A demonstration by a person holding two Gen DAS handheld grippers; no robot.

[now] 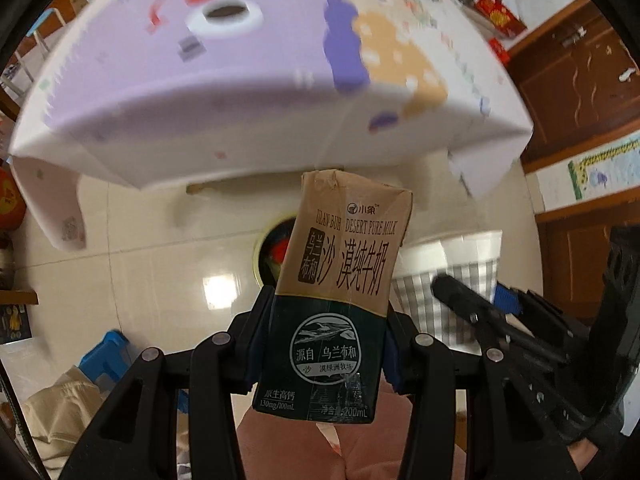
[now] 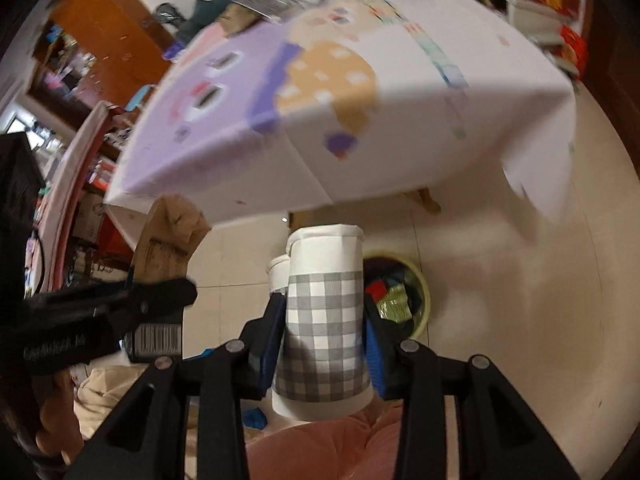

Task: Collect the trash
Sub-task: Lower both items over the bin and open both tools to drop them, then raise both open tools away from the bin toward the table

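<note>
My left gripper (image 1: 326,332) is shut on a brown and dark green milk carton (image 1: 340,280) and holds it upright over the tiled floor. My right gripper (image 2: 324,332) is shut on a white paper cup with a grey check band (image 2: 324,320). A yellow-rimmed waste bin (image 2: 400,300) with coloured wrappers in it stands on the floor just beyond both held things; in the left wrist view the bin (image 1: 272,248) is partly hidden behind the carton. Each gripper shows in the other's view, the carton (image 2: 168,236) at left and the cup (image 1: 460,268) at right.
A table with a purple, orange and white cartoon cloth (image 1: 224,80) overhangs the floor just behind the bin. Wooden cabinets (image 1: 580,80) stand at the right. A blue stool (image 1: 108,352) and beige cloth (image 1: 60,412) lie at lower left.
</note>
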